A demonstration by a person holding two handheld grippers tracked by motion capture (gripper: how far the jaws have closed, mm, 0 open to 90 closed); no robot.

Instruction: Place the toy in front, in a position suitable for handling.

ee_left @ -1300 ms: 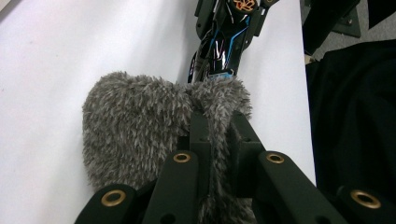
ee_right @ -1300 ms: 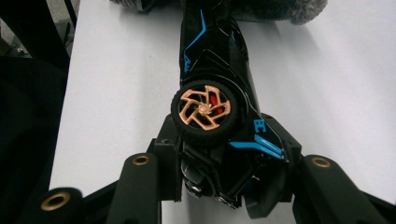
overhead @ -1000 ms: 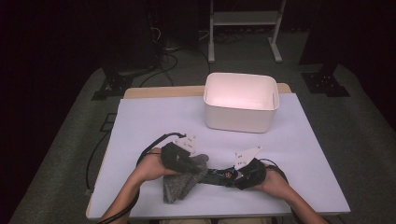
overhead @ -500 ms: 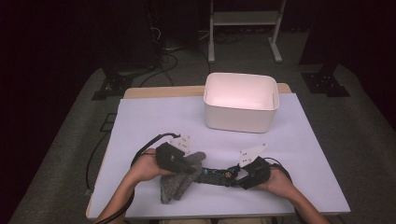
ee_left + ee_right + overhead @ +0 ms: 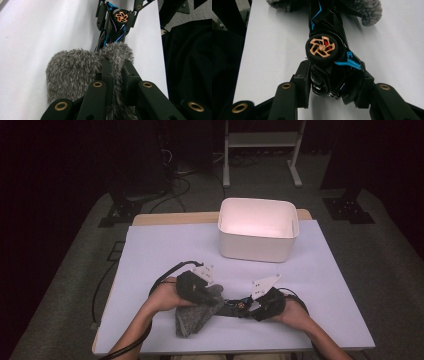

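A grey fuzzy cloth pouch (image 5: 191,321) lies at the table's front, left of centre. My left gripper (image 5: 209,296) is shut on its upper edge, and the fur (image 5: 72,72) bunches between the jaws of the left gripper (image 5: 117,65). A black toy car (image 5: 235,306) with blue trim and copper wheels runs from the pouch toward the right hand. My right gripper (image 5: 254,309) is shut on the car's rear end. In the right gripper view the car (image 5: 325,30) stands between the jaws of the right gripper (image 5: 334,75), its front end against the pouch (image 5: 368,10).
A white open bin (image 5: 257,242) stands at the back of the white table top (image 5: 160,250), right of centre. The table's front edge is just below both hands. Dark floor, cables and stand legs surround the table.
Both hands have shifted only slightly at the table's front. The grip on the pouch and on the car looks the same.
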